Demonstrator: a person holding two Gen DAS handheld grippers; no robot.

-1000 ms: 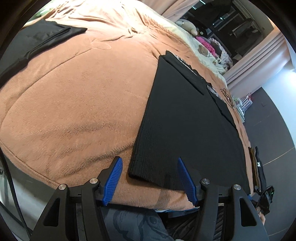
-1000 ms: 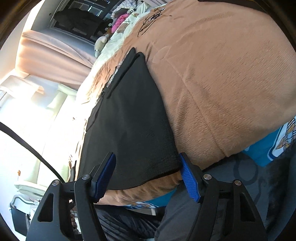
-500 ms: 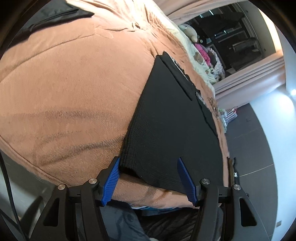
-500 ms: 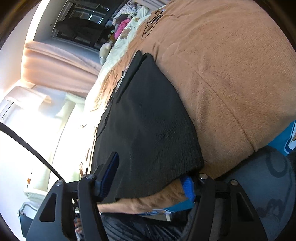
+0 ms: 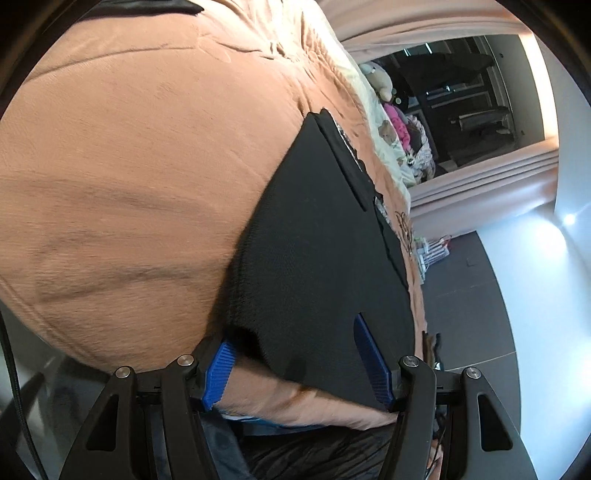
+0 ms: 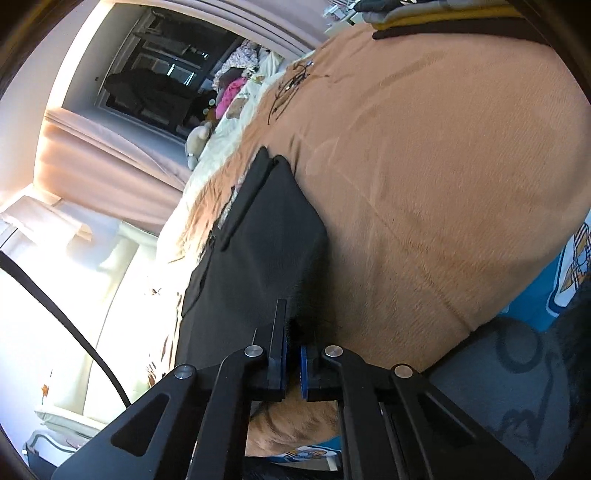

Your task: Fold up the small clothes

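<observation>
A black knit garment [image 5: 321, 243] lies flat on a tan blanket [image 5: 129, 166] that covers the bed. My left gripper [image 5: 295, 354] is open, its blue pads set around the garment's near left corner, one below the hem and one above the cloth. In the right wrist view the same garment [image 6: 258, 251] runs away from me. My right gripper [image 6: 291, 343] is shut on its near right corner, and the cloth there is lifted off the blanket [image 6: 443, 184].
Another dark garment [image 5: 147, 5] lies at the far left of the bed. Folded dark and yellow clothes [image 6: 443, 22] sit at the far right. Soft toys and pink cloth [image 5: 391, 118] crowd the headboard end. Dark floor [image 5: 472, 280] lies beside the bed.
Both grippers moved forward onto the garment's near hem. The right gripper closed on the right corner and lifted it slightly. The left gripper slid around the left corner and stayed open.
</observation>
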